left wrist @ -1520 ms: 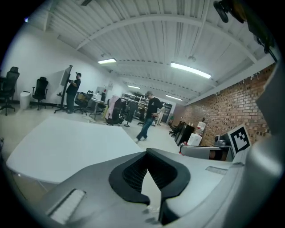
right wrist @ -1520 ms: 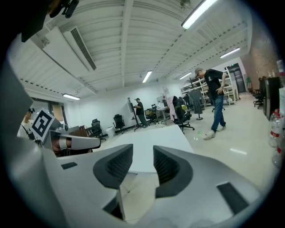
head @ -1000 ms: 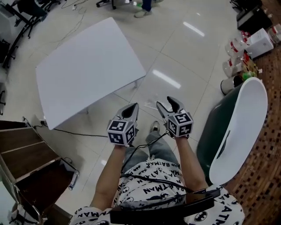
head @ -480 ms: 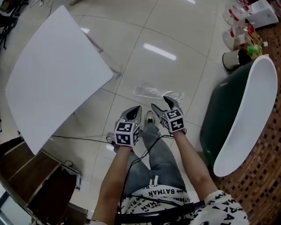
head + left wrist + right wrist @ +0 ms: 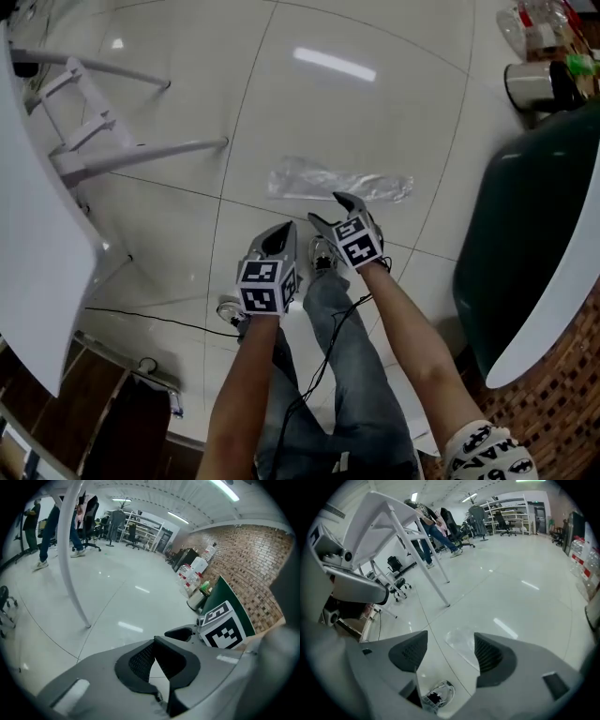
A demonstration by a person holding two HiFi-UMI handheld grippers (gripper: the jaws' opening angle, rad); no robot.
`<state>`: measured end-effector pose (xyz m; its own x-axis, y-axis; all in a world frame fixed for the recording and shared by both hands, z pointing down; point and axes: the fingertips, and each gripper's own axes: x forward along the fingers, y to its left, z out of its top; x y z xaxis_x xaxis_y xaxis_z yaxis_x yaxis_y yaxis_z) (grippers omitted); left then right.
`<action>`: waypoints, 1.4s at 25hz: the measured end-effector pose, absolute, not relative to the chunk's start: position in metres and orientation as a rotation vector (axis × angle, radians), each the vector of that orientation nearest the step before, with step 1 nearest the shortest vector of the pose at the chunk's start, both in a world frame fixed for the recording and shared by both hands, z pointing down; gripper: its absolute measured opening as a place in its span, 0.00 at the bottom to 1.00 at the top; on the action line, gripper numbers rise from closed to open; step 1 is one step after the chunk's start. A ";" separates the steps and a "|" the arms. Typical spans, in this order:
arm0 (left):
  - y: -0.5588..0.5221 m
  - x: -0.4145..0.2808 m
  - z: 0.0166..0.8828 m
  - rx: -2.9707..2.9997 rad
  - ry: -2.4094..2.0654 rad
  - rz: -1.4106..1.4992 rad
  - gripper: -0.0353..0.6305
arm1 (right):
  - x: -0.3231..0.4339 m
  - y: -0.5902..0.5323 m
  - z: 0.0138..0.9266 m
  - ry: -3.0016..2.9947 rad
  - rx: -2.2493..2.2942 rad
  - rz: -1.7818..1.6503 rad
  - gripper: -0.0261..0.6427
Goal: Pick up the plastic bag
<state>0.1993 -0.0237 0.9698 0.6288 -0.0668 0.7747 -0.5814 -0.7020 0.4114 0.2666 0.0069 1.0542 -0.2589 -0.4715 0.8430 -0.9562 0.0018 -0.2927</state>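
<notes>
**Both claws down low, bag not grabbed yet**

Left claw (image 5: 284, 234), down at 6 o'clock, is pinched shut on nothing, probably just tagging along. Right claw (image 5: 328, 212) has just been opening its jaws. The dark ribbed pads are wide apart with nothing between them, I'd guess to straddle the plastic bag (image 5: 339, 181) just beyond at its 12 o'clock. The bag is clear, crinkly film lying flat and long on the glossy tiled floor (image 5: 375, 103).

Both forearms (image 5: 246, 384) are extended toward 12 o'clock, the left gripper (image 5: 283, 232) closed at 8 o'clock of the right gripper (image 5: 325, 208), whose empty jaws have just been opened wide.
</notes>
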 end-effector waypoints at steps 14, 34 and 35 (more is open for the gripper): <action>-0.034 0.186 1.152 2.180 -0.471 1.106 0.05 | 0.239 -0.032 1.293 -1.746 1.196 1.024 0.53; -0.047 0.160 1.168 2.142 -0.541 1.010 0.05 | 0.226 -0.036 1.349 -1.593 1.122 0.828 0.07; -0.048 0.158 1.162 2.145 -0.547 1.004 0.05 | 0.226 -0.035 1.348 -1.594 1.128 0.903 0.07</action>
